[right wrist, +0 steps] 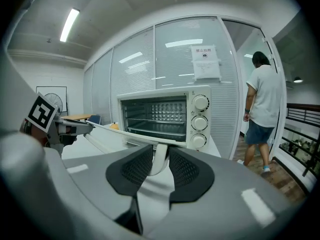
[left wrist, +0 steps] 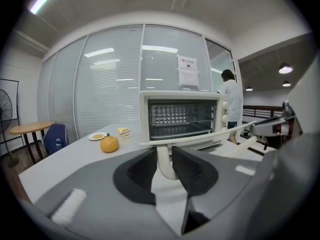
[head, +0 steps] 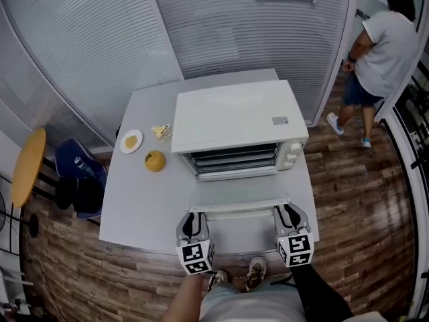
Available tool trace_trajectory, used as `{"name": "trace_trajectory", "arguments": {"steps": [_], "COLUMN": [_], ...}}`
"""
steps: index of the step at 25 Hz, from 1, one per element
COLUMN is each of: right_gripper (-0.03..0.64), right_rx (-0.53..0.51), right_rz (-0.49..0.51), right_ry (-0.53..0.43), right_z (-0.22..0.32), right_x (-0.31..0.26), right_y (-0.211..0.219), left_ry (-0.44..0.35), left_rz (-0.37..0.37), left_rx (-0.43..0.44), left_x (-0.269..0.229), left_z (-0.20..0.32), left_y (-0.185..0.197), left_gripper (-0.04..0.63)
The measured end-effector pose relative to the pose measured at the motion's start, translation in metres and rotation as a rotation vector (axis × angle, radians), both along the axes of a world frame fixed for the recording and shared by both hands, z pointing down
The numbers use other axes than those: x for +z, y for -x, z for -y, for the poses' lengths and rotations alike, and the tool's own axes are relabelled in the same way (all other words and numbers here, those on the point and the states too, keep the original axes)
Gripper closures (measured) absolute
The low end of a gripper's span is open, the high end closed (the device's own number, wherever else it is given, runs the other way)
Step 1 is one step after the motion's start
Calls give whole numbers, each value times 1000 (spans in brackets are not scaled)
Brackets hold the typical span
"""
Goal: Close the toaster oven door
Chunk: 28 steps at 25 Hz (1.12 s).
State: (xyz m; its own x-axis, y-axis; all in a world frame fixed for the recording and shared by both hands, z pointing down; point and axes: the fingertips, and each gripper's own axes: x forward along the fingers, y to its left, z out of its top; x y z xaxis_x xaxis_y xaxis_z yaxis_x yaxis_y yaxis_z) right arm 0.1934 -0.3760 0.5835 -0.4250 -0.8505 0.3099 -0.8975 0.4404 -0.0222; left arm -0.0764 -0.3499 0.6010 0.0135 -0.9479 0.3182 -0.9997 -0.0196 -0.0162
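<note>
Toaster oven door (head: 238,192) hanging open, approx flat over tabletop (head: 144,193). L tongs (head: 193,217) & R tongs (head: 287,213) each clamping handle (head: 238,208) end post. Grip done; whole swing-up to shut remaining, I'm judging.

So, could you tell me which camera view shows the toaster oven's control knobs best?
The right gripper view: all three knobs face the camera, large and unobstructed. The head view shows them small and from above; the left gripper view catches only their edges.
</note>
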Motion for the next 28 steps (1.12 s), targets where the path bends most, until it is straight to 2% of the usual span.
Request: {"name": "trace_trajectory", "arguments": {"steps": [10,28], "right_gripper": [529,529], "right_rx": [-7,84], "right_rz": [62,33], "right_ry": [-36,-160], "right_z": [22,85], "right_x": [-31,-85], "right_y": [1,10], "left_ry": [-33,-105], "left_rz": [-47,-241], "left_rx": [-26,65], "left_x": [-30,-78], "left_z": [24,90], "left_y": [4,14], "left_gripper": [442,440]}}
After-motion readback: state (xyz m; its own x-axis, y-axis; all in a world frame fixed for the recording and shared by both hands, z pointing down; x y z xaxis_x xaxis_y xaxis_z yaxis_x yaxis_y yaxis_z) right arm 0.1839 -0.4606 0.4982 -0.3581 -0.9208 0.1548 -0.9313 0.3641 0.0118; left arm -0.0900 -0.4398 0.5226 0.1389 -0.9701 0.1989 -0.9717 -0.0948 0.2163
